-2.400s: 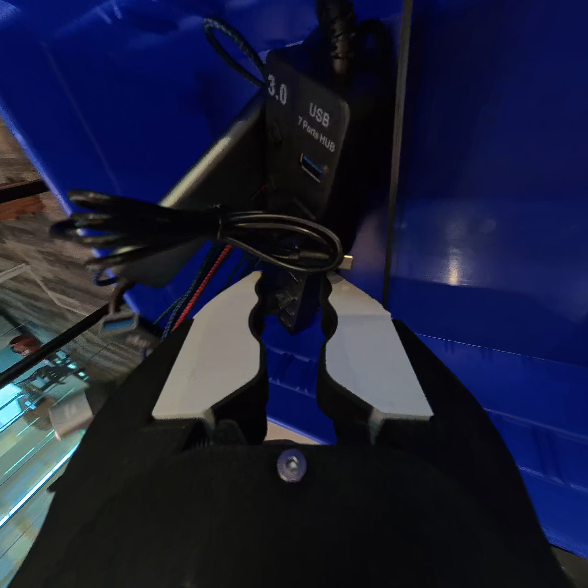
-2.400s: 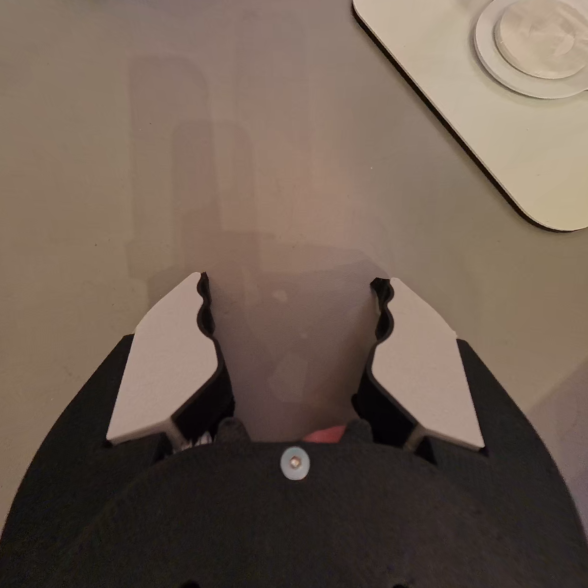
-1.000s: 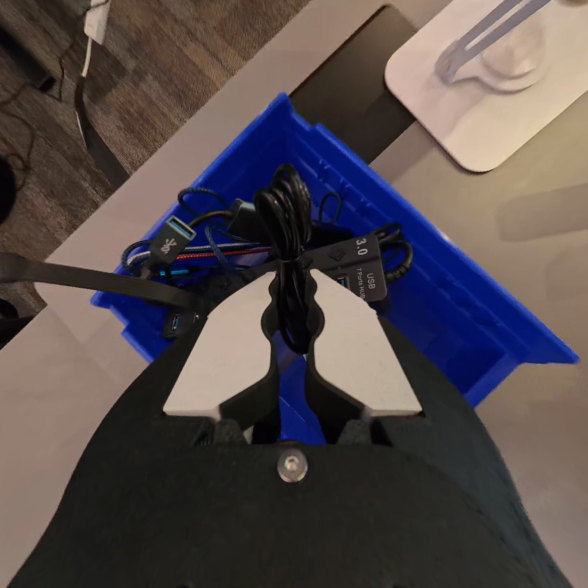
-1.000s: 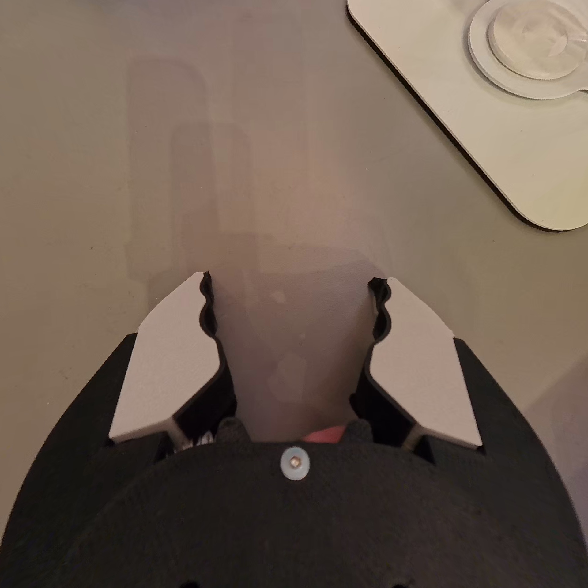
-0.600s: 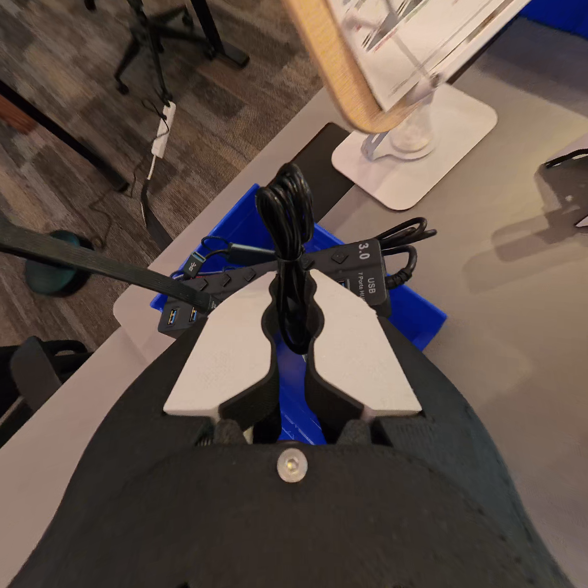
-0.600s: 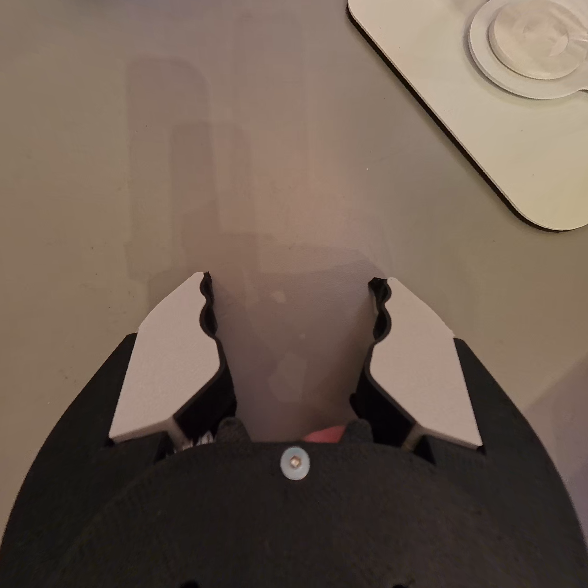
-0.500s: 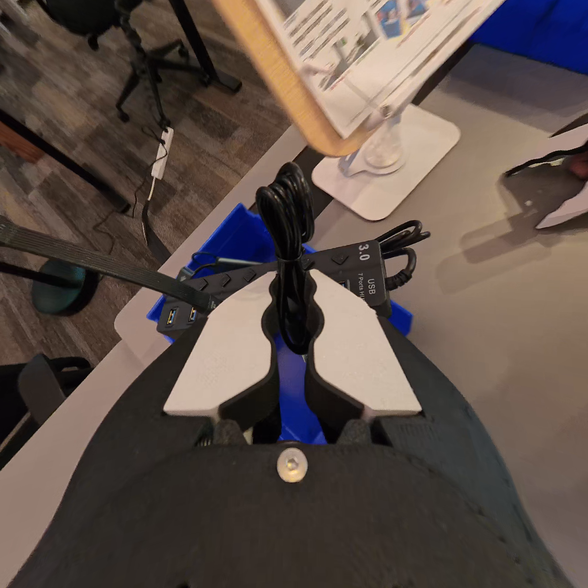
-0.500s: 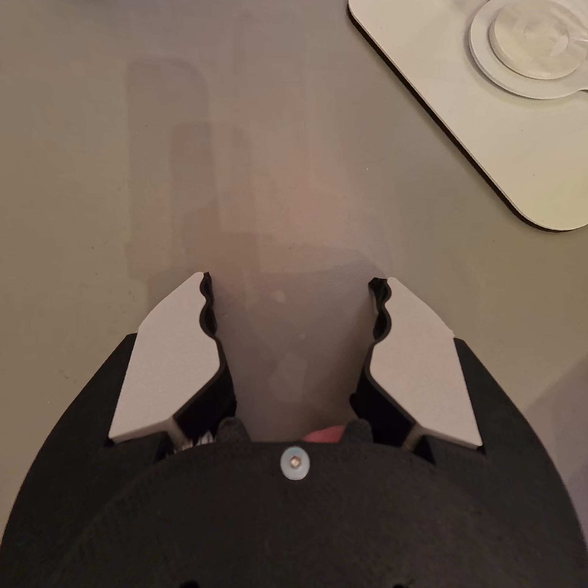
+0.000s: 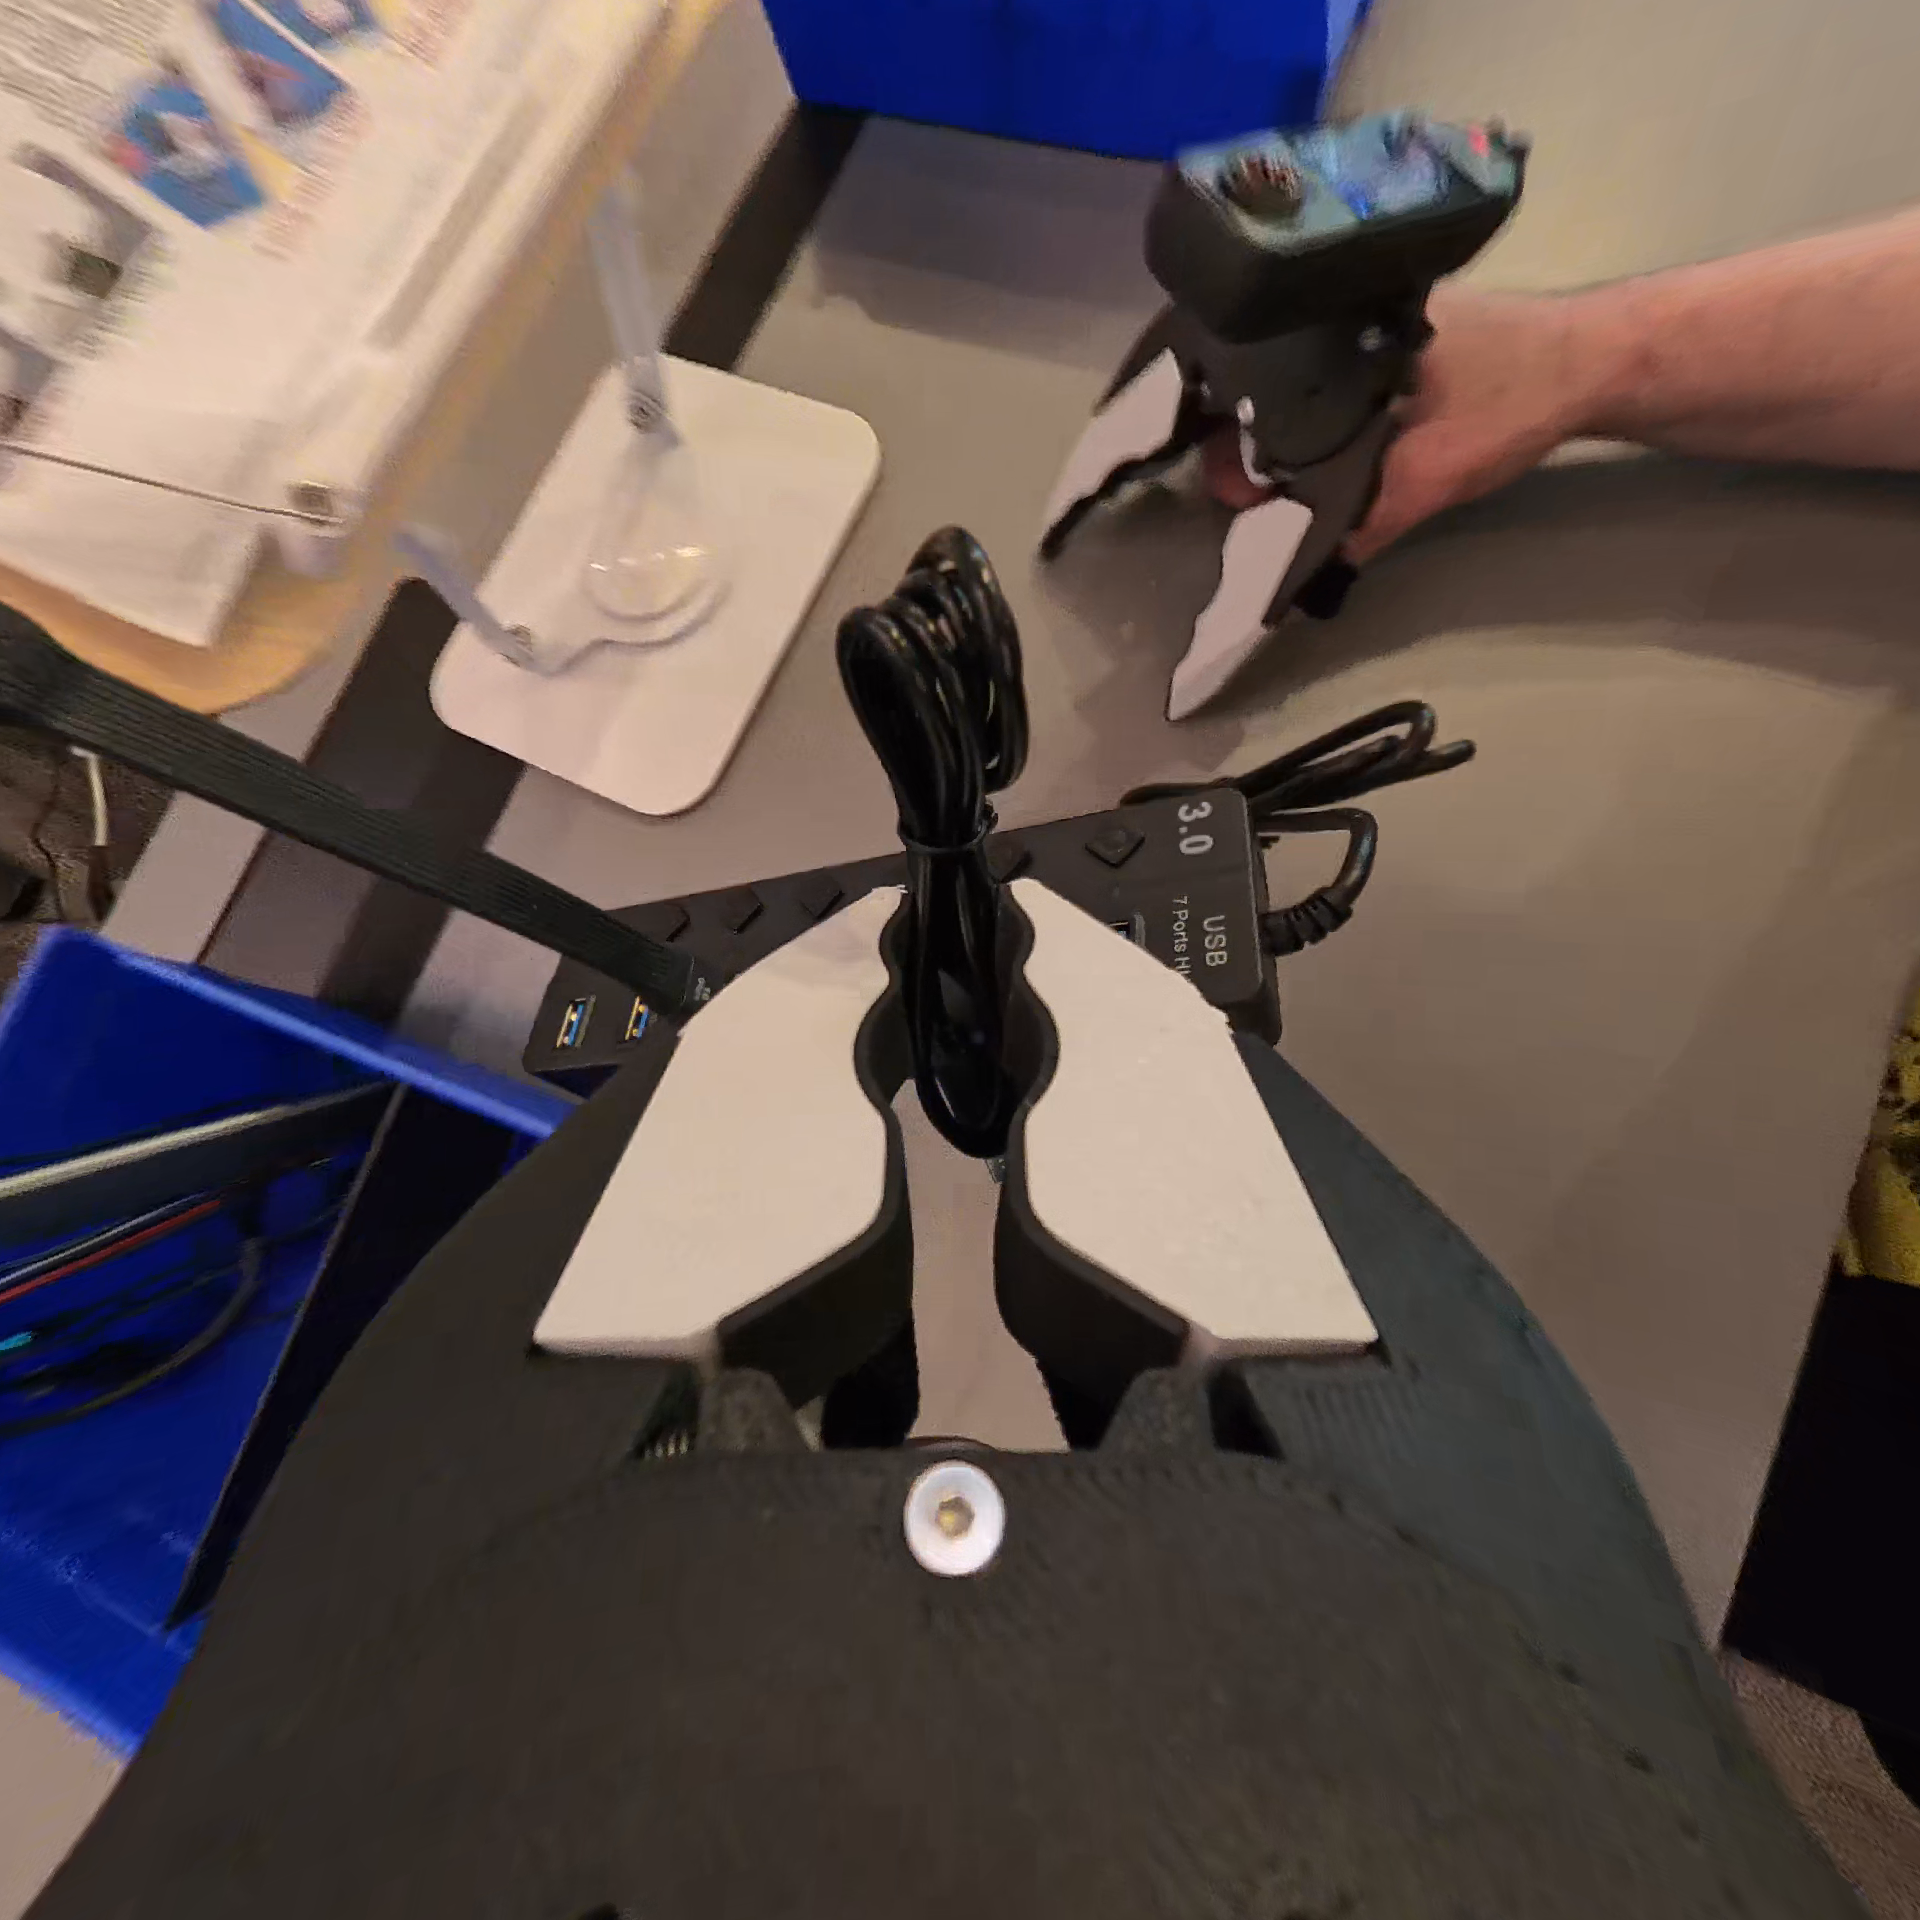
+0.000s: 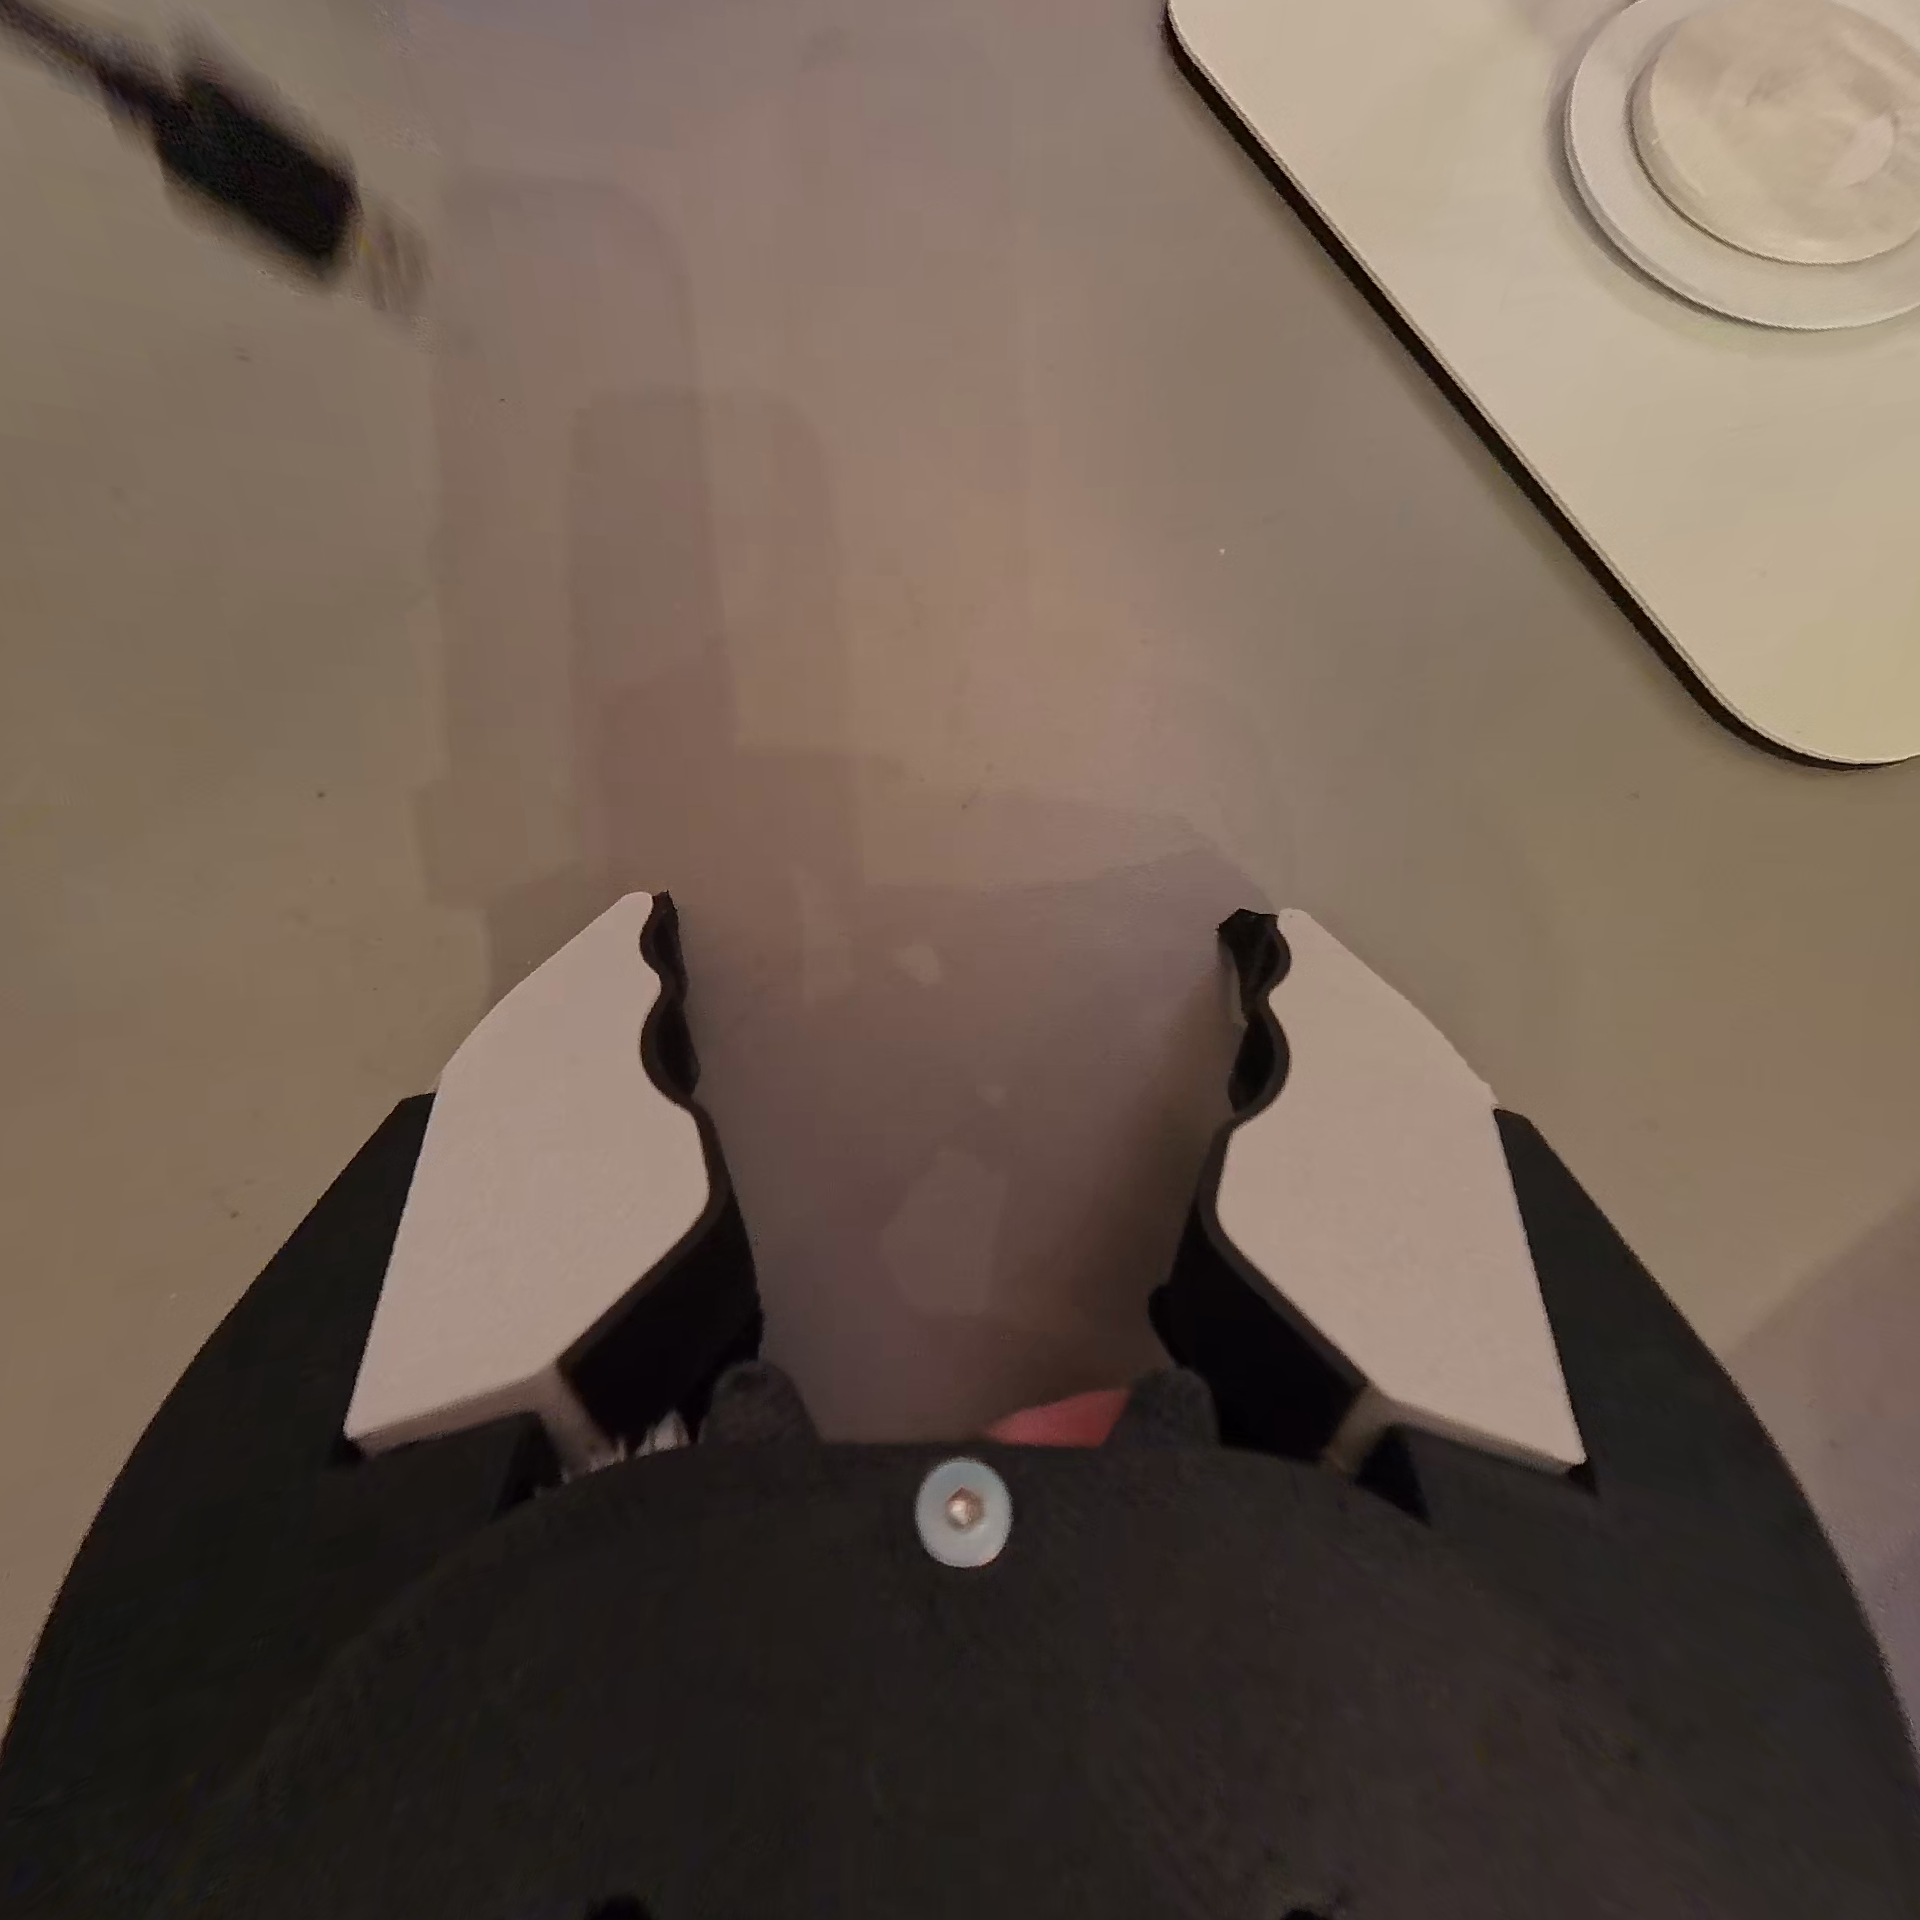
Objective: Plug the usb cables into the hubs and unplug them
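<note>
Seen along the left gripper, from left to right. At far left, a blue bin (image 9: 125,1049) holding loose red, blue and black wires. Above it, a blurred printed sheet on a clear stand with a white base (image 9: 665,582). A flat black ribbon cable (image 9: 343,821) running from the left edge down to the end of a long black USB hub (image 9: 1195,904), which sits low behind the fingertips over a grey table (image 9: 1558,935). In the centre, left gripper (image 9: 956,904) closed narrow on a bundled black cable (image 9: 940,727), both pads pressed against the tied coil, its loops standing up above the fingertips. Further loops of black cord beside the hub's right end. At upper right, right gripper (image 9: 1174,592) held by a hand (image 9: 1455,436), tips resting on the table, well apart from the hub.

Seen along the right gripper (image 10: 951,914): blurred dark plug (image 10: 260,197) at top left, fingers spread wide with only bare table between them, white base plate (image 10: 1558,416) at top right.
</note>
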`<move>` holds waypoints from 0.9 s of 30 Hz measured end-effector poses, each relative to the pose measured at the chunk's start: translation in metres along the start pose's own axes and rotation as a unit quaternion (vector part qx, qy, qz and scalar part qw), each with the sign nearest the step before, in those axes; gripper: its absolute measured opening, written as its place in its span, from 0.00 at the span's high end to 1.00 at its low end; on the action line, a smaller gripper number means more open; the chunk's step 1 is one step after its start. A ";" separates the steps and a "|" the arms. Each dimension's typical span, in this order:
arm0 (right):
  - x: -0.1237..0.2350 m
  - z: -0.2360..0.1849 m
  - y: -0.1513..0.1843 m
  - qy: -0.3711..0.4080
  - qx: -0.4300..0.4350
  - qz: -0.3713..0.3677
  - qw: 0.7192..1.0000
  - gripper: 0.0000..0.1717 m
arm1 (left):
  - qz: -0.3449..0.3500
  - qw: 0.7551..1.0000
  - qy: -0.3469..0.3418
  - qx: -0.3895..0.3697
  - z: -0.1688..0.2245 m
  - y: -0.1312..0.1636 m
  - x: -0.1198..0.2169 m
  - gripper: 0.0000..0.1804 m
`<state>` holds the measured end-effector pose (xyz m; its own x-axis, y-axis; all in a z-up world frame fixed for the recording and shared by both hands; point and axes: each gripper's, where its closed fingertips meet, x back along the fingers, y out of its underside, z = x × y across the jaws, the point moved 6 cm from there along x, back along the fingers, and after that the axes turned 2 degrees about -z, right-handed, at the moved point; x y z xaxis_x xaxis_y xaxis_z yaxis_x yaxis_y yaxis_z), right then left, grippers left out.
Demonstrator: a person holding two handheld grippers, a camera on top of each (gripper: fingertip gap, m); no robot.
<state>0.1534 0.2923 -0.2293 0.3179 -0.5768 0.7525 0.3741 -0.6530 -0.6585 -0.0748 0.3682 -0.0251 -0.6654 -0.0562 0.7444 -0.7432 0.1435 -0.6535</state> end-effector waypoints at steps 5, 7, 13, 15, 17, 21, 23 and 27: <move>0.000 0.000 0.000 -0.001 0.001 0.000 1.000 0.41 | -0.044 0.999 0.015 -0.010 0.030 0.018 -0.042 0.93; 0.000 -0.001 0.000 -0.003 0.003 -0.001 1.000 0.40 | -0.066 0.997 0.021 -0.017 0.038 0.023 -0.053 0.93; 0.000 -0.001 0.000 -0.004 0.004 -0.001 1.000 0.40 | -0.140 0.988 0.021 -0.059 0.057 0.040 -0.088 0.93; 0.000 -0.001 0.000 -0.004 0.004 -0.001 1.000 0.40 | -0.153 0.985 0.020 -0.072 0.062 0.047 -0.100 0.93; 0.000 -0.001 0.000 -0.004 0.004 -0.001 1.000 0.40 | -0.142 0.988 0.032 -0.061 0.067 0.051 -0.110 0.93; 0.000 -0.002 0.001 -0.005 0.006 -0.001 1.000 0.40 | -0.115 0.991 0.021 -0.058 0.073 0.056 -0.118 0.93; 0.000 -0.002 0.001 -0.007 0.007 -0.002 1.000 0.39 | -0.102 0.993 0.017 -0.060 0.077 0.060 -0.121 0.93; 0.000 -0.002 0.001 -0.008 0.009 -0.002 1.000 0.38 | -0.069 0.997 0.002 -0.043 0.081 0.068 -0.127 0.92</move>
<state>0.1517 0.2904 -0.2295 0.3297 -0.5657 0.7558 0.3907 -0.6470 -0.6548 -0.0463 0.3047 -0.1747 -0.5574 -0.0765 0.8267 -0.8185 0.2180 -0.5316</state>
